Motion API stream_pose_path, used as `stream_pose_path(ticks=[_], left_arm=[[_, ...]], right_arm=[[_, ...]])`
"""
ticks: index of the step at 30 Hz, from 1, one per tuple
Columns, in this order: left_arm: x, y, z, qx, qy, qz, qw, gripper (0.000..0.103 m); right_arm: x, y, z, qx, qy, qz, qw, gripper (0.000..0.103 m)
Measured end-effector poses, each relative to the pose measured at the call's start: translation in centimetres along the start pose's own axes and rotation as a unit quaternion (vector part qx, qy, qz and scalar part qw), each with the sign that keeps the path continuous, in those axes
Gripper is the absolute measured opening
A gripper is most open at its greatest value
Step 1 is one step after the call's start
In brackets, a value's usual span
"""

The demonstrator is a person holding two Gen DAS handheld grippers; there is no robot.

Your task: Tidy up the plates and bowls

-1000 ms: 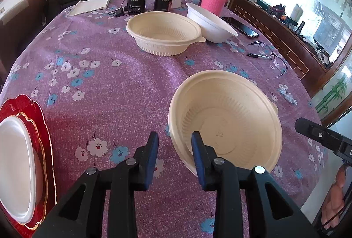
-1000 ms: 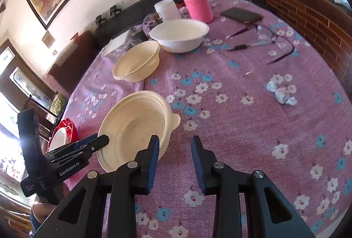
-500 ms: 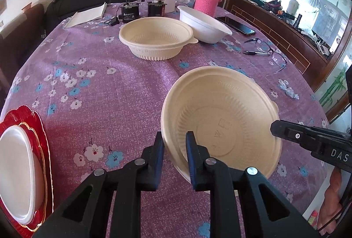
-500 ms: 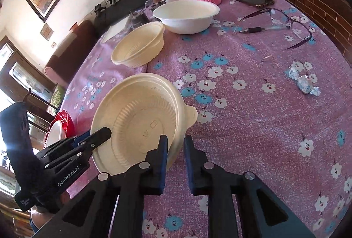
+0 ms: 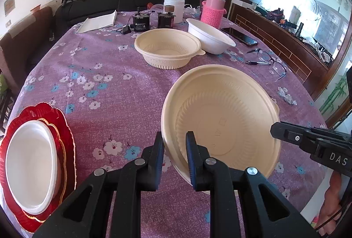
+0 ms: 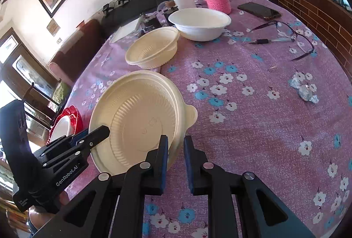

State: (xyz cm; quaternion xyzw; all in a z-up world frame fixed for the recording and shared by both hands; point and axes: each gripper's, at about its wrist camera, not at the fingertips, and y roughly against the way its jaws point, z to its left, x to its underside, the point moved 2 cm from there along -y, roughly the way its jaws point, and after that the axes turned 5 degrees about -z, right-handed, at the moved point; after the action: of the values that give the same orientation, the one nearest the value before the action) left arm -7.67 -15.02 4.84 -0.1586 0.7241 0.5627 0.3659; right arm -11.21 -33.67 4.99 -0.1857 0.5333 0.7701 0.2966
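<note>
A large cream plastic bowl (image 5: pixel 224 119) (image 6: pixel 136 117) with a small rim tab sits close in front, tilted a little above the purple flowered cloth. My left gripper (image 5: pixel 175 145) is shut on its near-left rim, and its fingers also reach in from the left in the right wrist view (image 6: pixel 103 131). My right gripper (image 6: pixel 176 150) is shut on the near-right rim and shows at the right edge of the left wrist view (image 5: pixel 274 129). Farther back stand a second cream bowl (image 5: pixel 167 50) (image 6: pixel 154 48) and a white bowl (image 5: pixel 209 35) (image 6: pixel 199 22).
A red scalloped plate (image 5: pixel 66 128) (image 6: pixel 74 117) carrying a white plate (image 5: pixel 30 169) lies at the table's left edge. At the back are a pink flask (image 5: pixel 212 11), a white jar (image 5: pixel 173 6), small black devices (image 5: pixel 140 24) and a notepad (image 5: pixel 99 22). A phone (image 6: pixel 259 10), glasses (image 6: pixel 292 37), a pen (image 6: pixel 268 41) and foil wrappers (image 6: pixel 304 90) lie to the right.
Both grippers went from open beside the near cream bowl to shut on its rim. The bowl now looks tilted and slightly raised, and the view has shifted toward the far bowls.
</note>
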Motion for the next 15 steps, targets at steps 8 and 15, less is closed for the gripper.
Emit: stream_pose_path(ticks=[8,15], left_arm=[[-0.3,2.4,1.7,-0.013,0.016,-0.026,0.9994,0.019],[-0.5,5.1,3.8,-0.023,0.032,-0.051,0.9979,0.019]], right_arm=[[-0.5,0.1,2.9,0.002,0.038,-0.009,0.999,0.016],[-1.3,0.5,5.9,-0.011,0.068,-0.017,0.997,0.016]])
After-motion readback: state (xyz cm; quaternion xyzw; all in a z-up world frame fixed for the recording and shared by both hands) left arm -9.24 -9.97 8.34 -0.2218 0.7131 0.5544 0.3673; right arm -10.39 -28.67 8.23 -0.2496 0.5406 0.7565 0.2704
